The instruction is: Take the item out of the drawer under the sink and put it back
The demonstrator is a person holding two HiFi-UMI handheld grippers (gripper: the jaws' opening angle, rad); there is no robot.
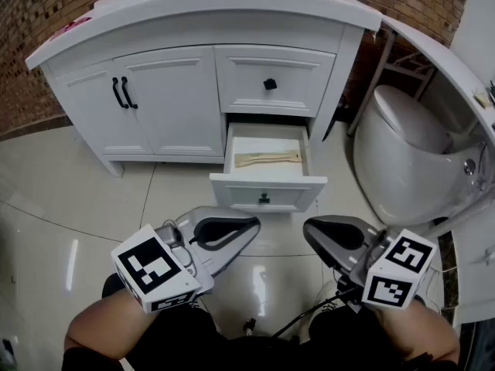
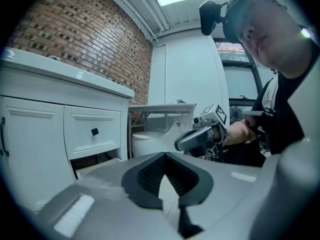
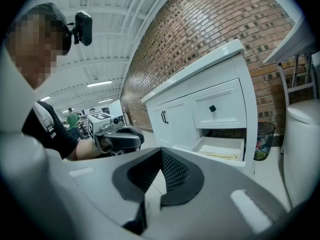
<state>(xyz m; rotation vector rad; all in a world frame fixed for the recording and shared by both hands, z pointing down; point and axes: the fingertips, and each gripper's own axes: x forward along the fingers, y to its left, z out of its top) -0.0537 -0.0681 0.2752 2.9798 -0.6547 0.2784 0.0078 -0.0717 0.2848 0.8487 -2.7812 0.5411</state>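
Observation:
The lower drawer (image 1: 267,194) of the white sink cabinet stands pulled out. A flat tan packet (image 1: 268,158) lies on its floor. In the right gripper view the same drawer (image 3: 227,146) and packet (image 3: 222,155) appear beyond the jaws. My left gripper (image 1: 255,225) hovers low over the floor in front of the drawer, shut with nothing held. My right gripper (image 1: 308,229) hangs beside it, also shut and empty. Each gripper view shows its own closed jaws, left gripper (image 2: 166,156) and right gripper (image 3: 161,150), with the other gripper facing it.
Above the open drawer is a closed drawer with a black knob (image 1: 270,84). Double cabinet doors (image 1: 124,93) are to the left. A white toilet (image 1: 402,153) stands close on the right, and a dark waste bin (image 3: 263,139) sits between it and the cabinet.

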